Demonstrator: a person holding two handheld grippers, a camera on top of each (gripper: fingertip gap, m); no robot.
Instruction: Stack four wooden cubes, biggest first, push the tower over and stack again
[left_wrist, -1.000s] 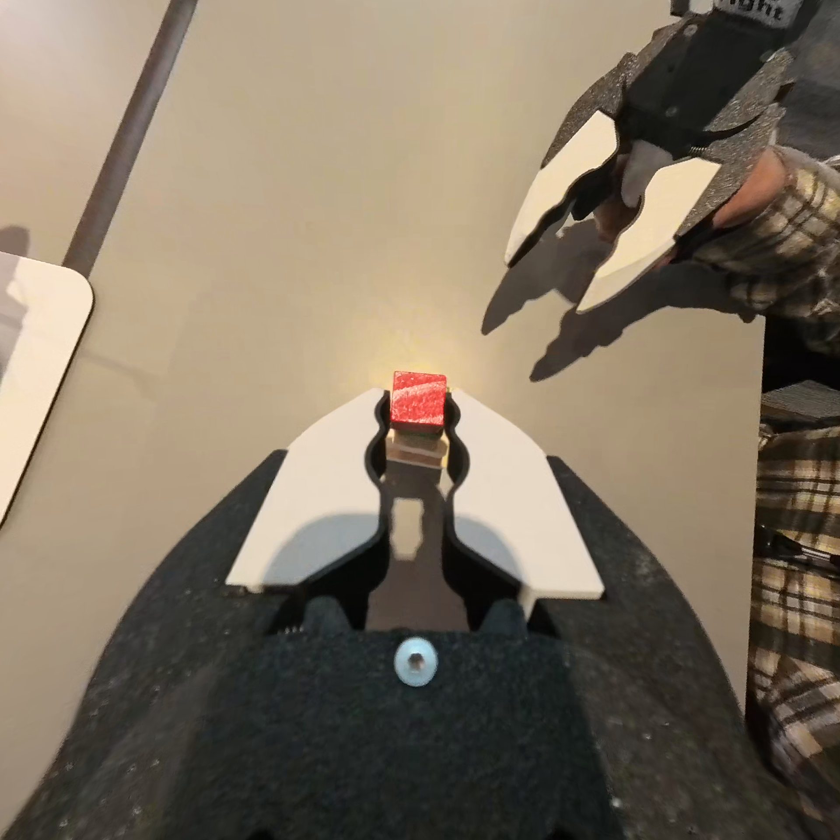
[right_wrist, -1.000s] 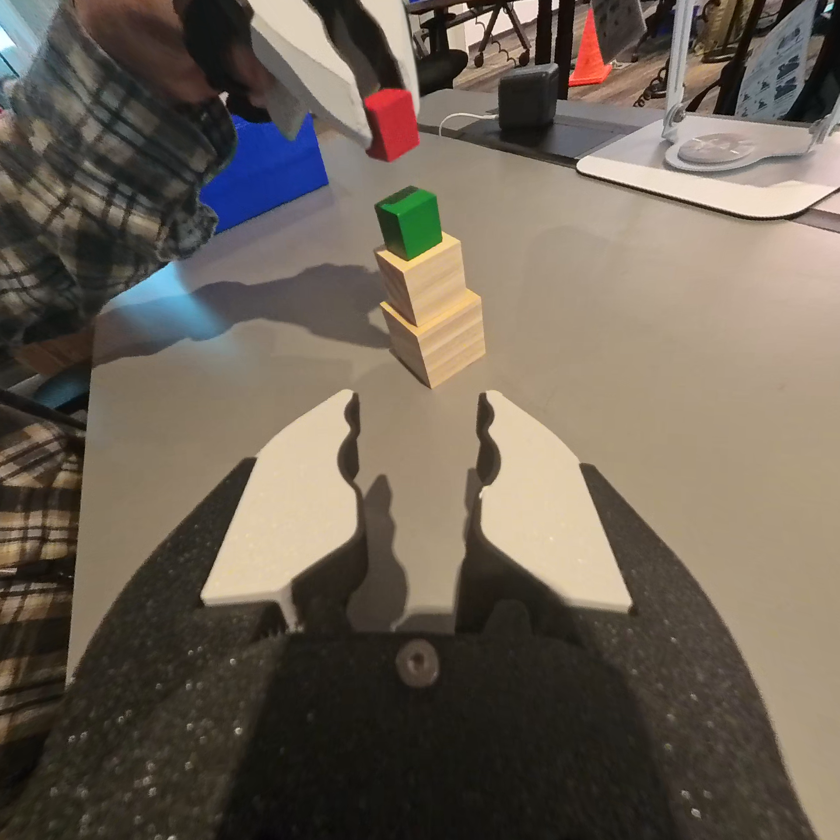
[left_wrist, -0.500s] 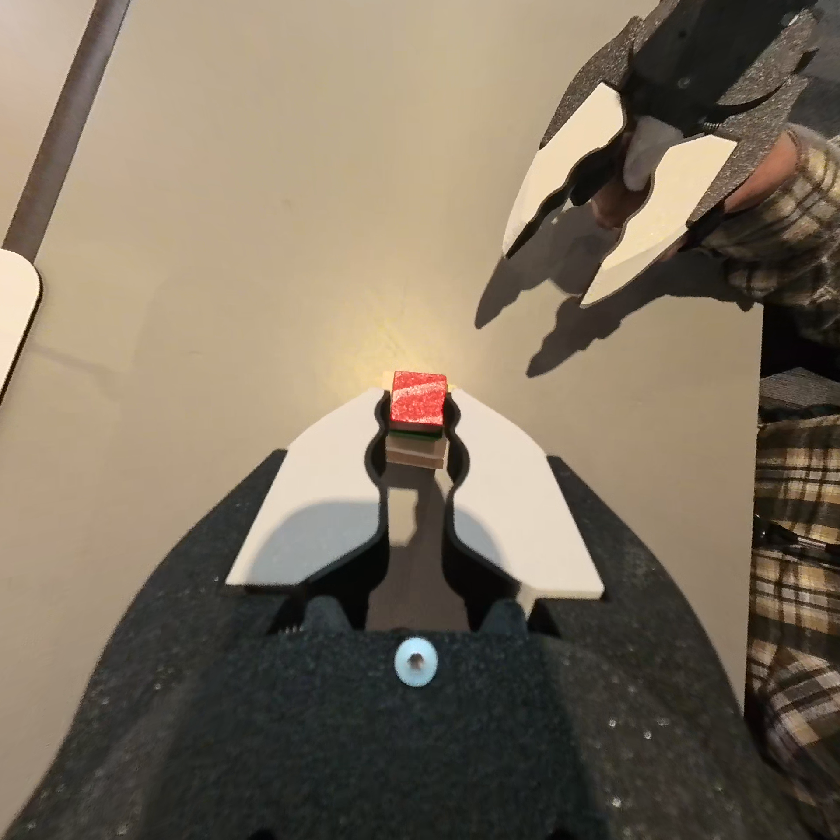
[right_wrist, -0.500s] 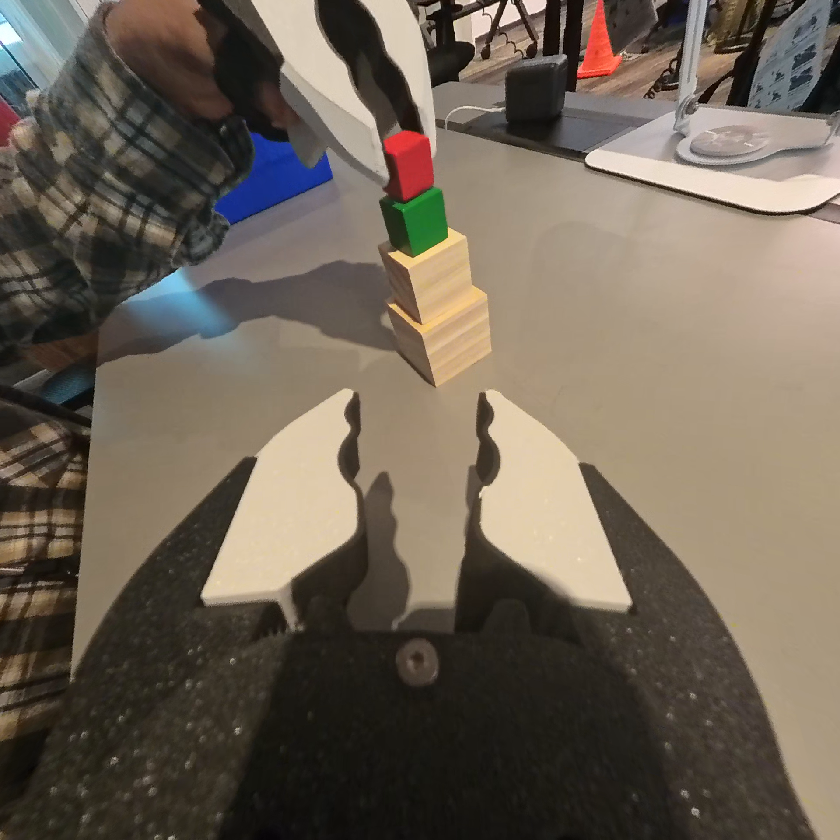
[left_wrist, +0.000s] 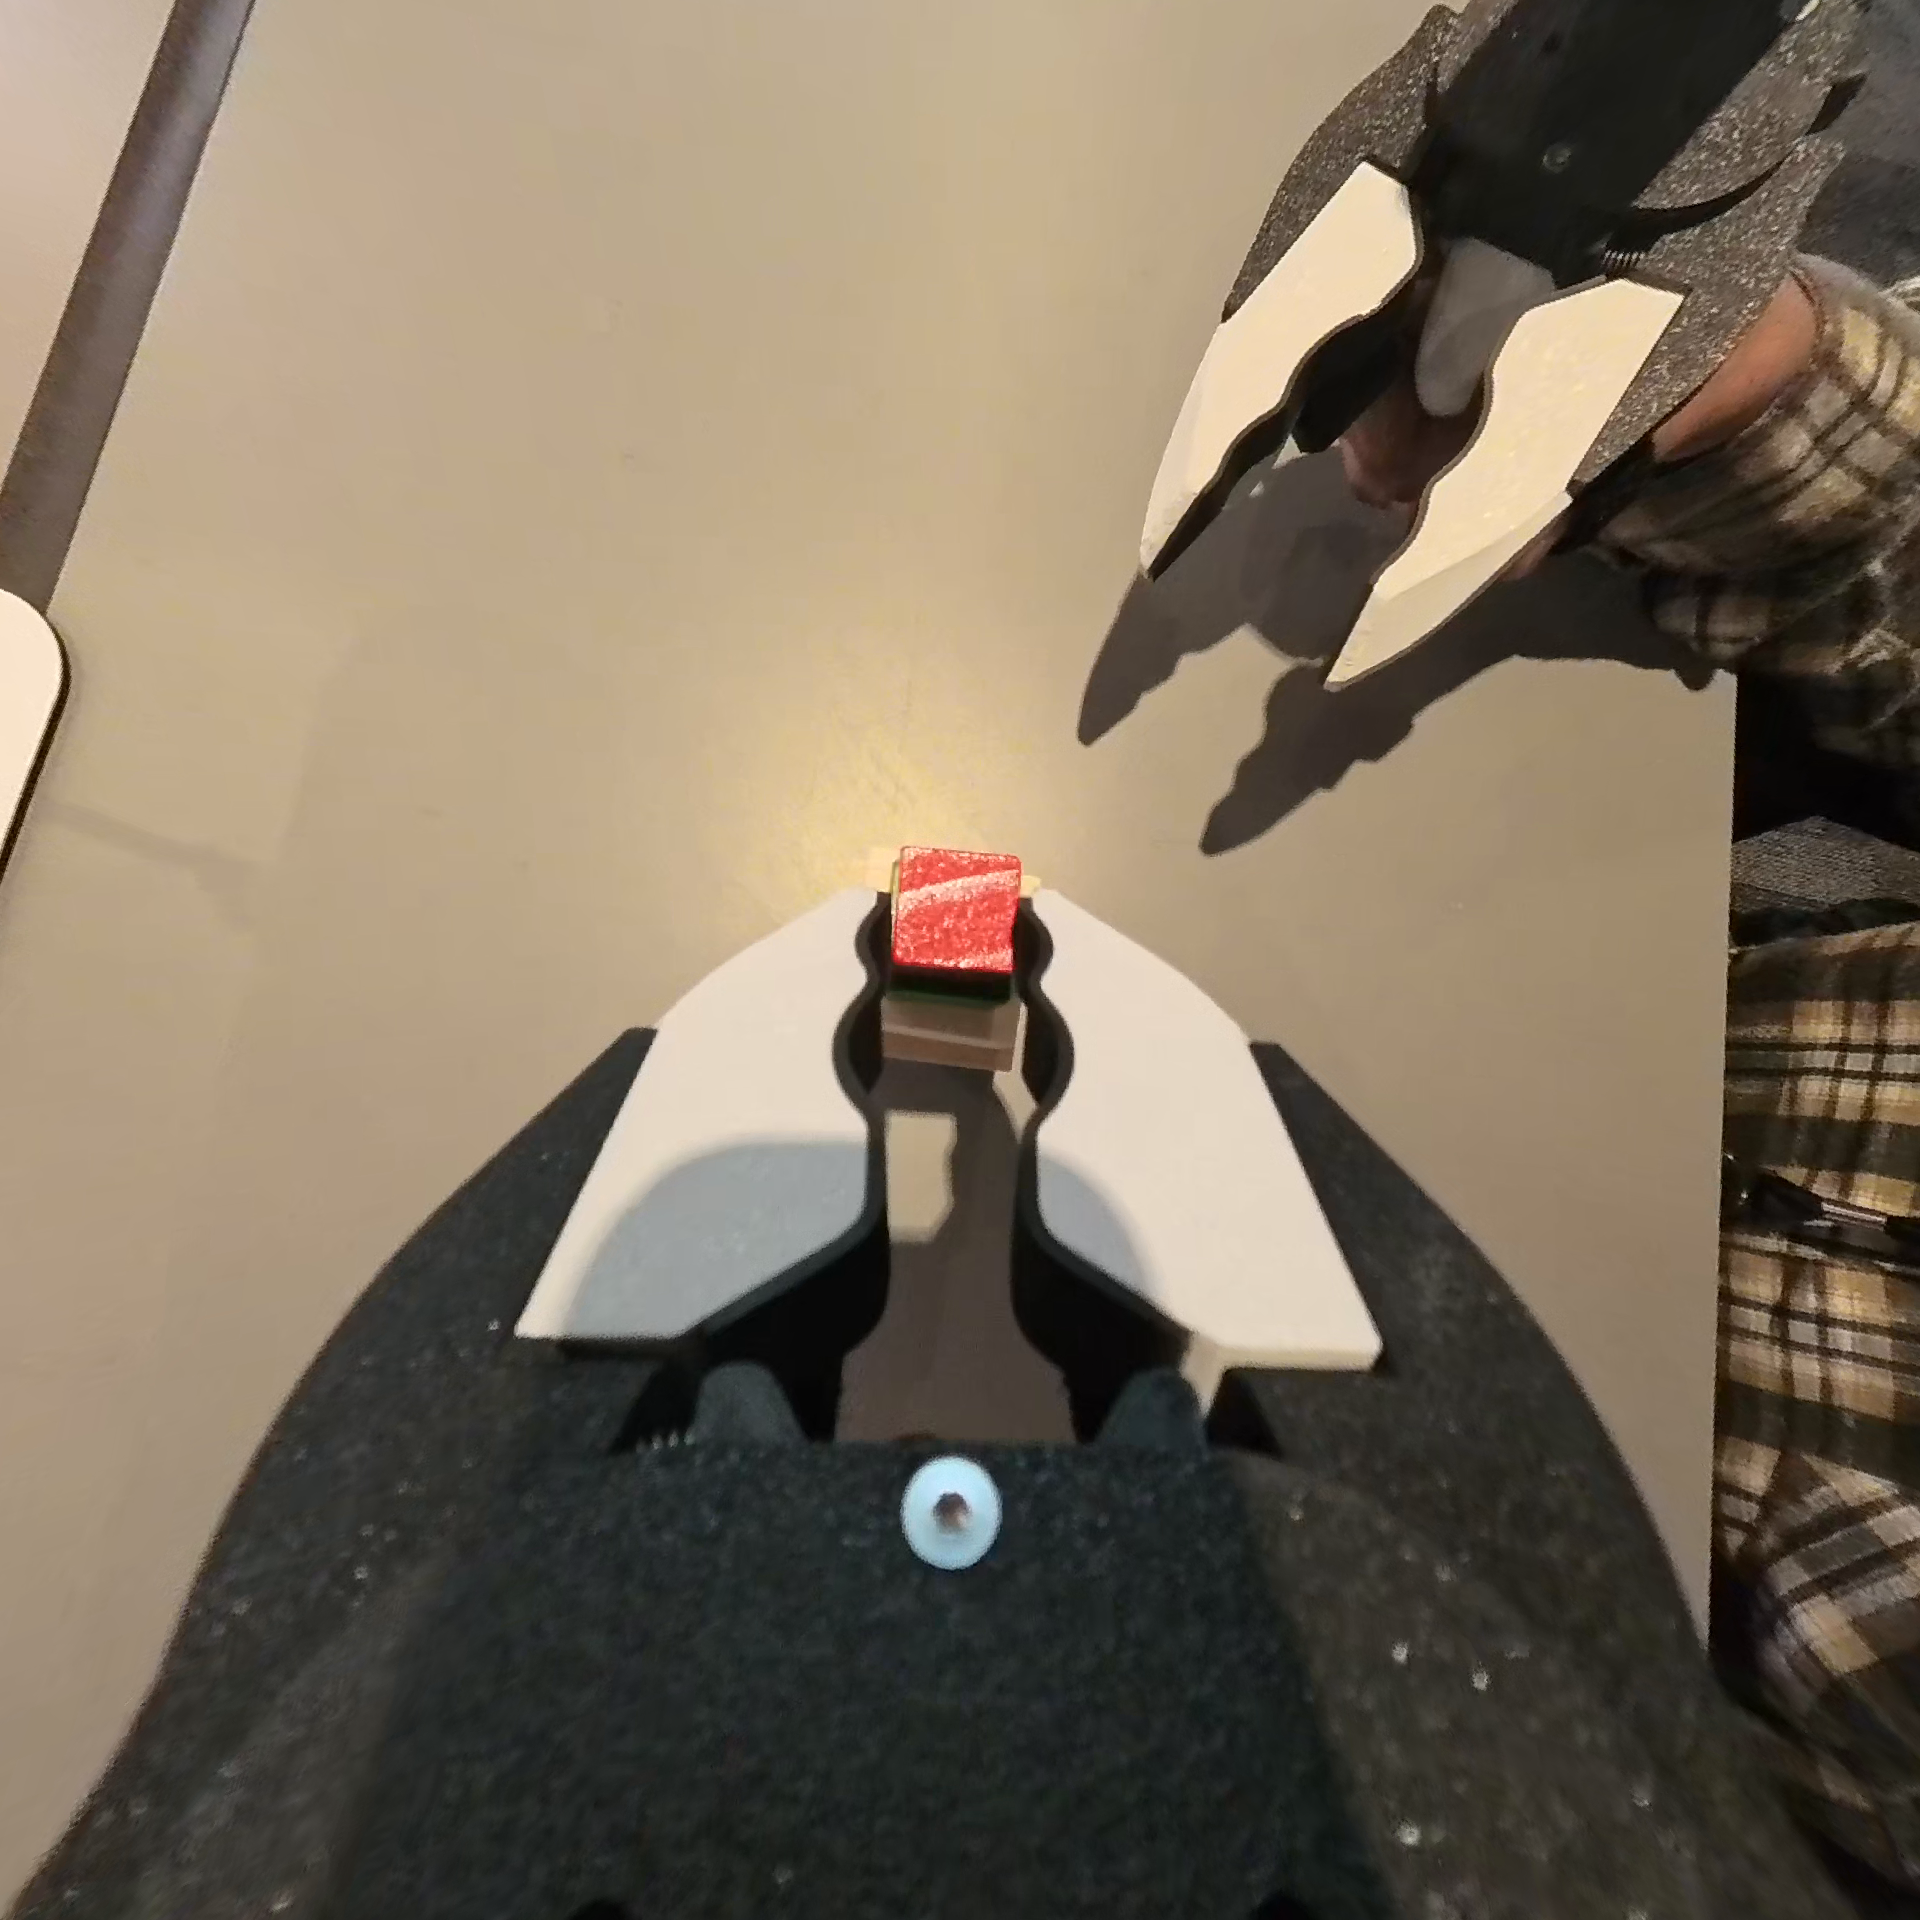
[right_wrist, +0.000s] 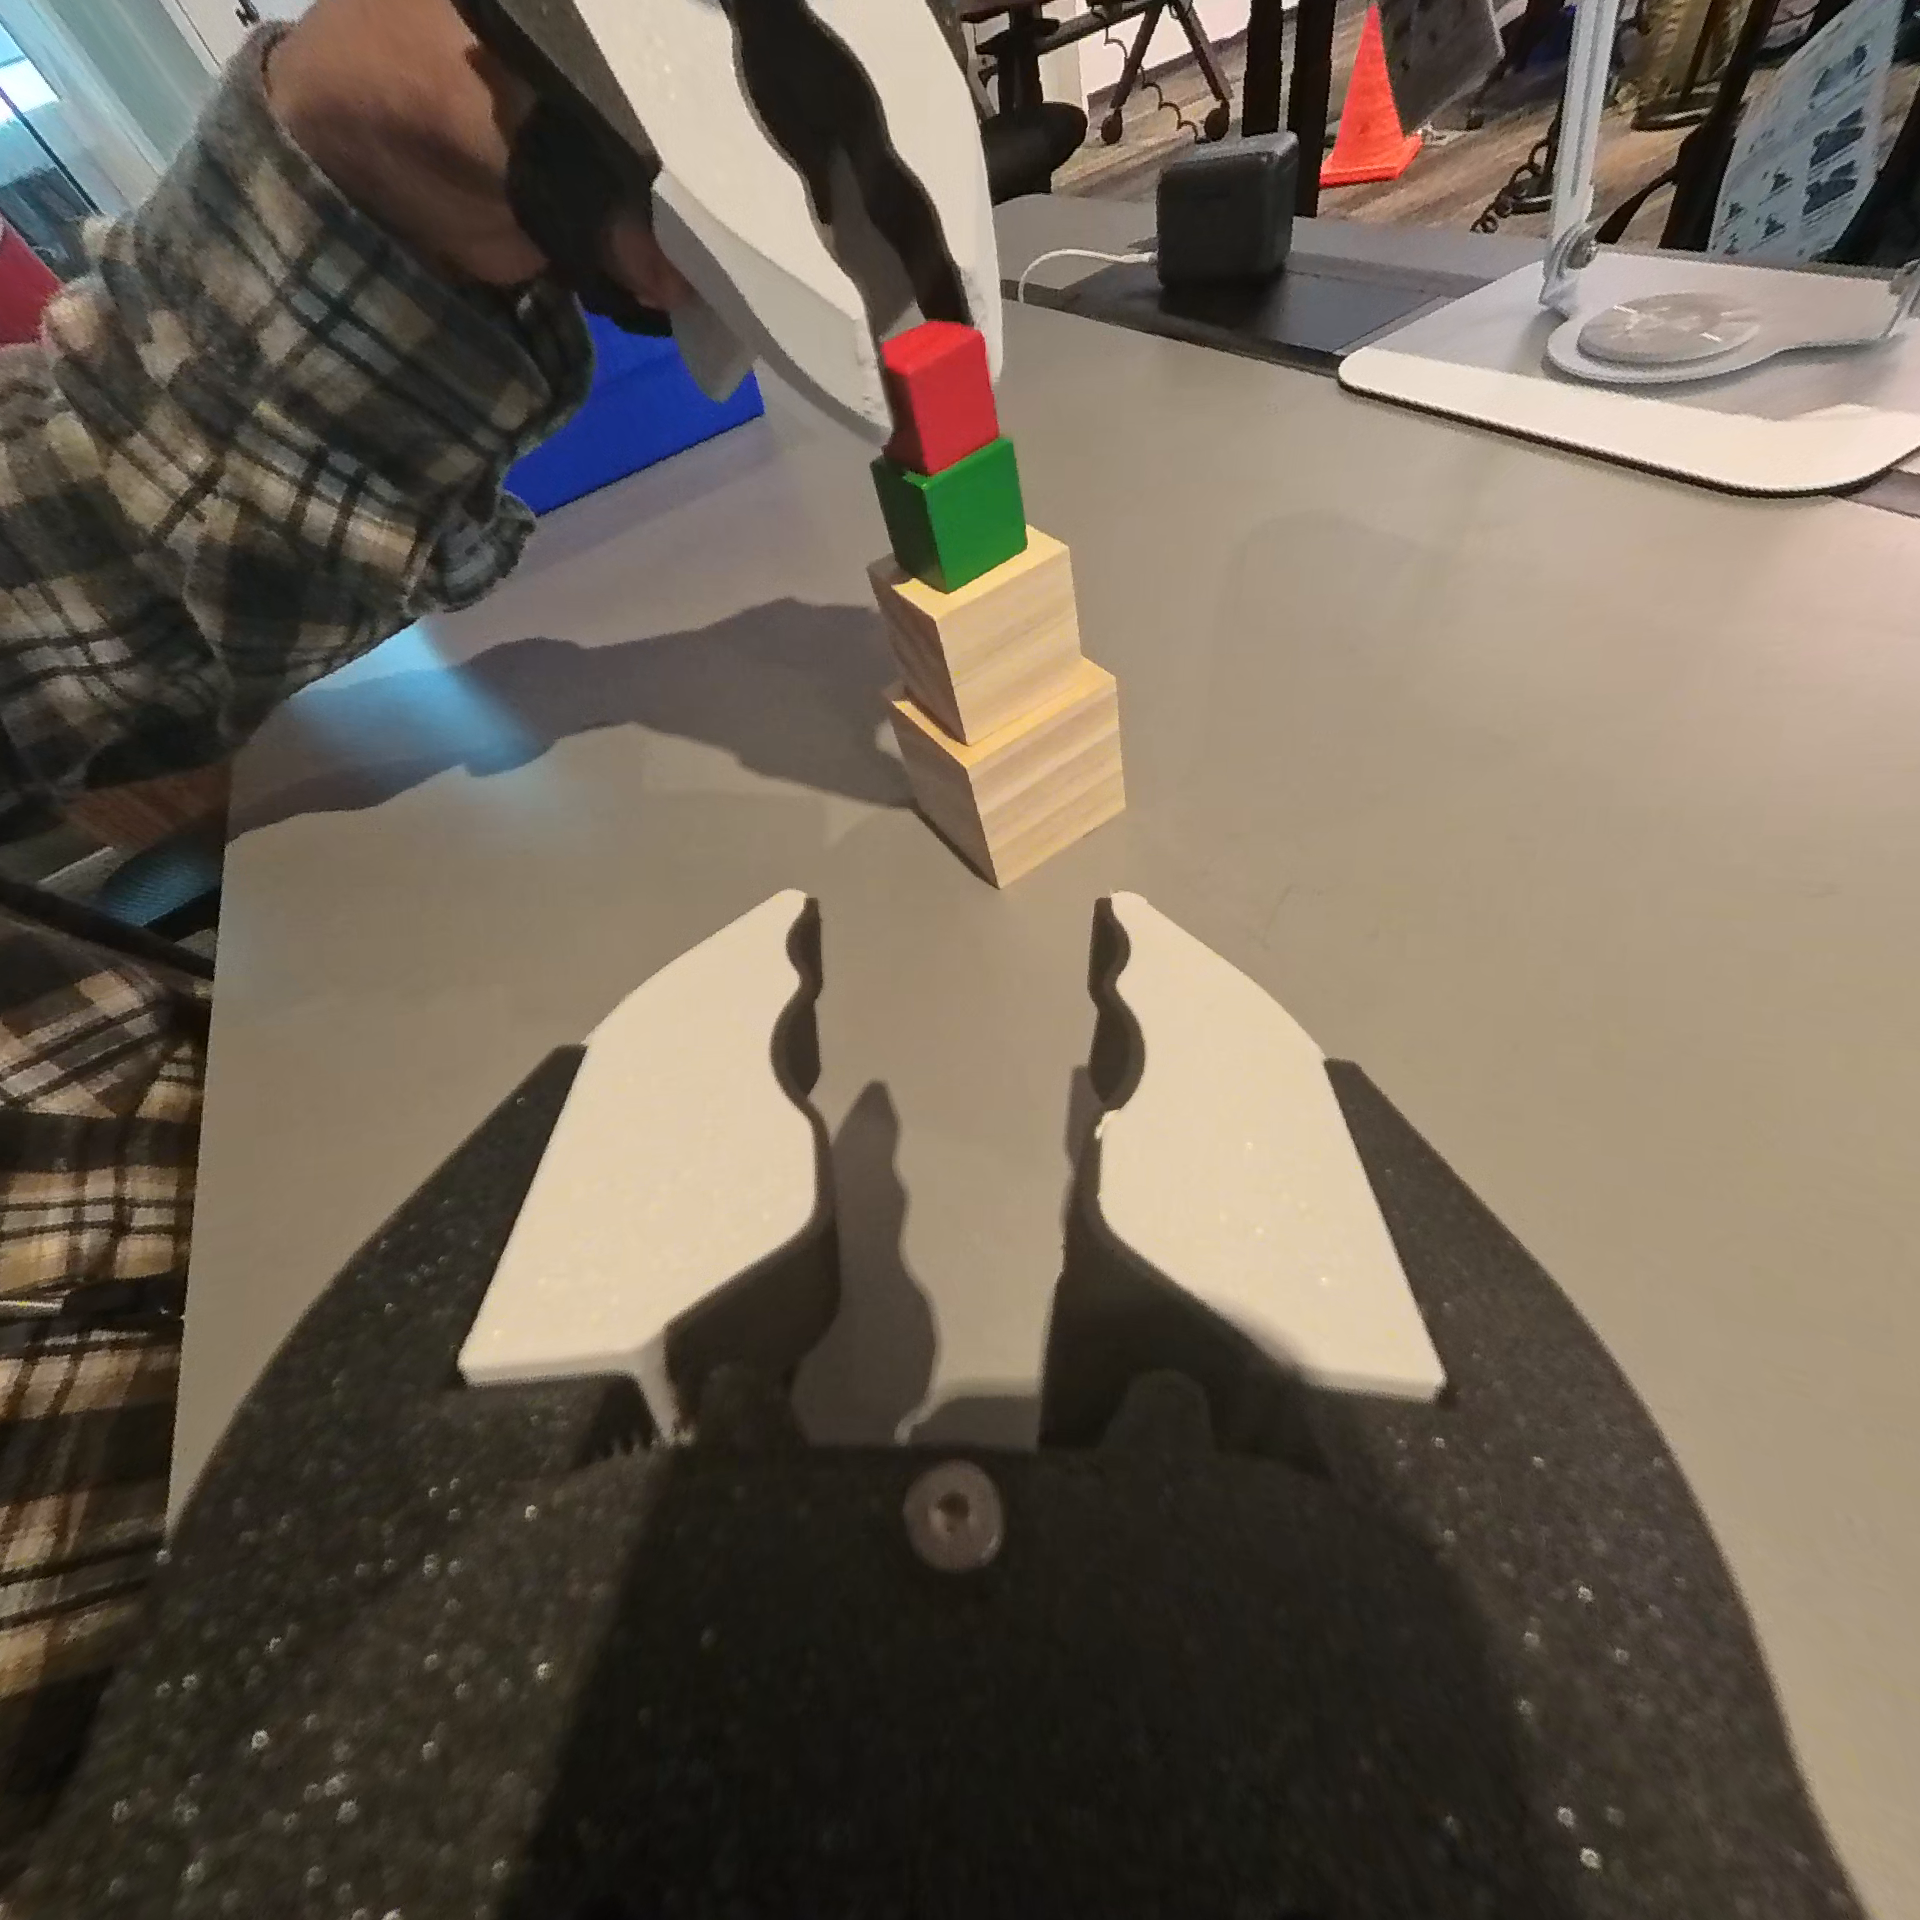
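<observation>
Since a second ago, the red cube (right_wrist: 938, 395) has come down from mid-air onto the green cube (right_wrist: 954, 514). The left gripper (left_wrist: 956, 925) remains clamped on it. The right gripper (right_wrist: 954, 925) stays apart and empty, tower just ahead.

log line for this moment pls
left claw shut on red cube | red cube resting atop green cube | right claw open, empty

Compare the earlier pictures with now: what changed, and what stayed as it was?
The left gripper carried the red cube down onto the green cube, where it now rests, fingers still around it. The two plain wooden cubes and the open, empty right gripper stayed put.
</observation>
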